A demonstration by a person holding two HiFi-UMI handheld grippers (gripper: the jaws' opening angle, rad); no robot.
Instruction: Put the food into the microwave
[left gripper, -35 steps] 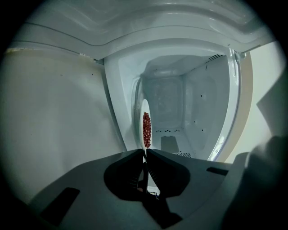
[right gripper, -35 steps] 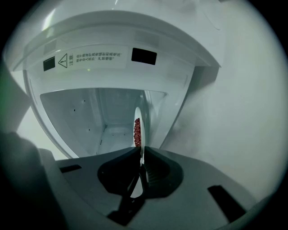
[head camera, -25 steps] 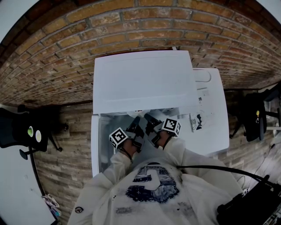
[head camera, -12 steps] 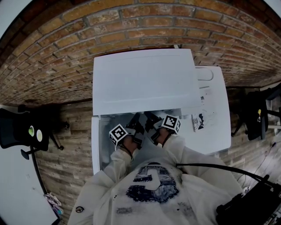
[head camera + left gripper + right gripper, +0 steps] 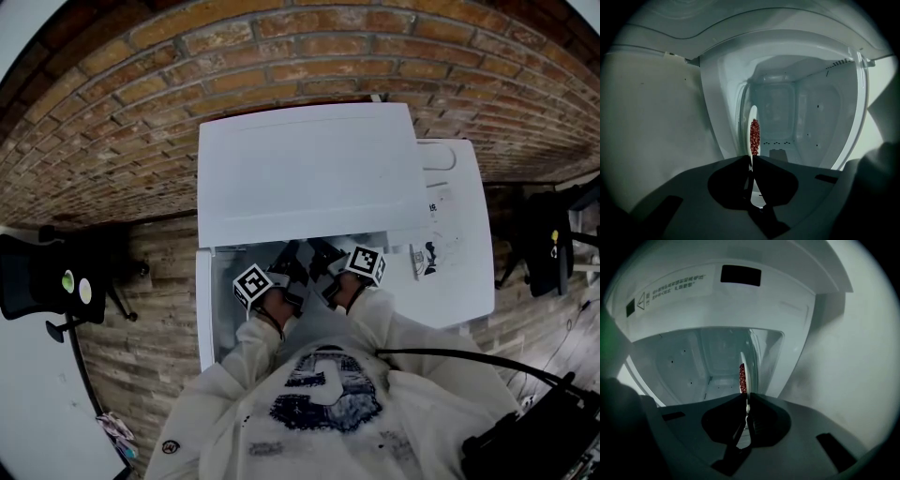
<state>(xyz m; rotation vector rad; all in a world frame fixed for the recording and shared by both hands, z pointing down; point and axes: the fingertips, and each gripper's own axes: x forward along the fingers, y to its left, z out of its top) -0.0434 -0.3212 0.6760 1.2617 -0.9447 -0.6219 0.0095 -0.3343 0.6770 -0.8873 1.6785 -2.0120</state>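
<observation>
A white plate (image 5: 753,123) with red food (image 5: 754,136) on it shows edge-on in both gripper views, and both grippers hold it. My left gripper (image 5: 751,159) is shut on one side of its rim. On the other side my right gripper (image 5: 746,401) is shut on the plate (image 5: 743,366), with the food (image 5: 742,378) just past the jaws. The plate reaches into the open white microwave cavity (image 5: 797,112), also seen as the cavity (image 5: 703,362) from the right. In the head view both grippers, left (image 5: 291,267) and right (image 5: 323,262), are at the mouth of the microwave (image 5: 309,169); its top hides the plate.
The microwave stands on a white cabinet top (image 5: 459,272) against a brick wall (image 5: 300,56). The open door's edge (image 5: 202,309) stands at the left. A dark chair (image 5: 47,277) is far left and dark gear (image 5: 544,248) far right. A black cable (image 5: 469,361) crosses at my right side.
Both grippers keep their grip on the plate and have barely moved at the microwave's mouth.
</observation>
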